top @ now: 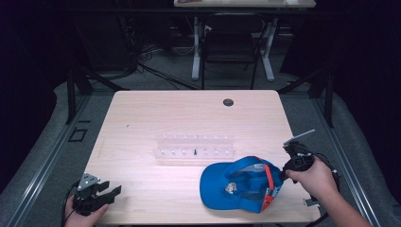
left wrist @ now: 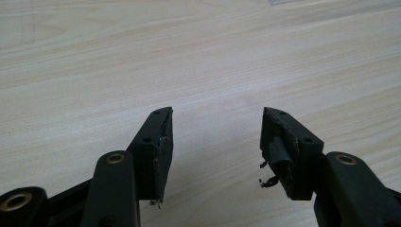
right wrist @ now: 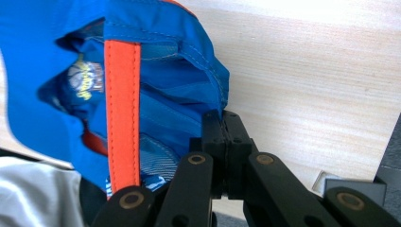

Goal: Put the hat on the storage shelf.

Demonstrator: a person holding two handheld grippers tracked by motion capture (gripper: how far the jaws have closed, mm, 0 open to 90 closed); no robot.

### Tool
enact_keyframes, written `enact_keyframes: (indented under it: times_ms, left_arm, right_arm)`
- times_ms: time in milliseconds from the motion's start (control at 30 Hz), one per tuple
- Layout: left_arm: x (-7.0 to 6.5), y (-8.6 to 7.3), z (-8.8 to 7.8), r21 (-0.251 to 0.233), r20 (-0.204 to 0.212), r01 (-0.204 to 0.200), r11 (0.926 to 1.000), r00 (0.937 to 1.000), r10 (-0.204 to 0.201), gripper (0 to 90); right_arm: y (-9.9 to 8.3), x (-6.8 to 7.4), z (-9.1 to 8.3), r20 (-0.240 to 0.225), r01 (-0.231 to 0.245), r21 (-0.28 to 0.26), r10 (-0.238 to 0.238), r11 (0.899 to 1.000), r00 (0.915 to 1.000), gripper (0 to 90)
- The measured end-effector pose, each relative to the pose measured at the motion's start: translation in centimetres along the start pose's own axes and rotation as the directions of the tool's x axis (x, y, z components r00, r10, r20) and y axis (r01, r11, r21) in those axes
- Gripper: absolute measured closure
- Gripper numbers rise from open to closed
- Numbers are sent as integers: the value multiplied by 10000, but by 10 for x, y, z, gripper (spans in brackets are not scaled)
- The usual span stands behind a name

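The wooden table (top: 142, 118) carries a clear rack (top: 194, 146) mid-top and a blue cap (top: 239, 184) lying upside down near its right front edge. My right gripper (right wrist: 226, 124) pinches the cap's rim, jaws pressed together; my left gripper (left wrist: 215, 137) rests at the left front corner, jaws spread wide over bare wood.

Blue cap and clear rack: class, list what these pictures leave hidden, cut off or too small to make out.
- Blue cap: the printed label inside is too small in the high view and too blurred in the right gripper view to read.
- Right gripper: its fingers meet at the cap's edge; how much fabric lies between them is hidden.
- Clear rack: the small dark item in it is too small to identify in the high view.
- Left gripper: open over bare table.
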State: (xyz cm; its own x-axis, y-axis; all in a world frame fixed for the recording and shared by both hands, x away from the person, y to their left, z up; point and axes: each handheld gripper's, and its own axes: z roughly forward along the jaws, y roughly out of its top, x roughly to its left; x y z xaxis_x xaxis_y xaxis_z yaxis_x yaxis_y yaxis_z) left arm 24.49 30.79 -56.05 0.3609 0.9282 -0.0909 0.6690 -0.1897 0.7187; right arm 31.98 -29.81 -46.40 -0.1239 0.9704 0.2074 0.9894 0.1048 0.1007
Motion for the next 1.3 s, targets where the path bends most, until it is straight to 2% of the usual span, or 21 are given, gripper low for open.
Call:
enact_keyframes:
  times_ms: [133, 200, 300, 367, 400, 467, 500, 533, 667, 767, 833, 933, 967, 1100, 1167, 1233, 1267, 1300]
  left_arm:
    - [0, 0, 0, 8, 2, -17, 10000, 10000, 17, 452]
    - [0, 0, 0, -3, -7, -7, 10000, 10000, 7, 452]
    - [0, 0, -1, 21, -17, 5, 10000, 10000, -5, 452]
    - [0, 0, -1, 16, -17, -5, 10000, 10000, 5, 452]
    - [0, 0, 0, -2, -10, 1, 10000, 10000, -1, 453]
    - [-1, 0, 0, -24, -25, 29, 10000, 10000, -29, 452]
    - [-1, 0, 0, -25, -25, 24, 10000, 10000, -24, 453]
    - [-1, 0, 0, -33, -17, 25, 10000, 10000, -25, 453]
    - [-1, 0, -1, -1, 4, -38, 10000, 10000, 38, 452]
    - [-1, 0, 0, -10, -1, -37, 10000, 10000, 37, 452]
    - [-1, 0, 0, 20, 14, -38, 10000, 10000, 38, 452]
    - [-1, 0, 0, 32, 27, -45, 10000, 10000, 45, 452]
    - [-1, 0, 0, 27, 12, -49, 10000, 10000, 49, 453]
    - [-1, 0, 0, 4, 2, -39, 10000, 10000, 39, 453]
    - [-1, 0, 0, 9, 1, -45, 10000, 10000, 45, 453]
    - [-1, 0, -1, 43, -12, -73, 10000, 10000, 73, 453]
    - [-1, 0, 0, 12, -12, -67, 10000, 10000, 67, 453]
    - [-1, 0, 0, -12, -10, -63, 10000, 10000, 63, 452]
  right_arm:
    - [2, 3, -7, -166, -30, 126, 32, 9999, 9999, 900]
    - [2, 5, -9, -287, -187, -81, 184, 9998, 9994, 900]
    - [4, 6, -14, -580, -184, 161, 193, 9997, 9981, 900]
    - [4, 7, -16, -767, -322, 58, 326, 9995, 9965, 900]
    - [5, 7, -19, -823, -284, 239, 303, 9993, 9961, 900]
    - [5, 9, -22, -998, -455, 126, 465, 9989, 9939, 900]
    - [5, 8, -25, -1024, -269, 297, 298, 9992, 9943, 900]
    - [5, 10, -28, -1172, -463, 162, 479, 9988, 9919, 900]
    - [7, 12, -39, -1534, -456, 265, 491, 9986, 9869, 900]
    - [8, 15, -42, -2019, -895, 43, 885, 9960, 9754, 900]
    - [9, 14, -46, -2395, -931, 165, 944, 9955, 9663, 900]
    - [9, 13, -48, -3012, -1105, 181, 1108, 9937, 9471, 900]
    - [9, 12, -49, -3142, -981, 250, 1009, 9949, 9440, 900]
    - [9, 13, -52, -3592, -1082, 126, 1055, 9940, 9273, 900]
    - [9, 15, -53, -3860, -1184, 107, 1133, 9929, 9155, 900]
    - [8, 17, -55, -3995, -1089, 57, 1021, 9940, 9110, 900]
    - [8, 19, -57, -4209, -1147, 101, 1083, 9933, 9006, 900]
    - [8, 19, -58, -4291, -1083, 122, 1030, 9940, 8974, 900]
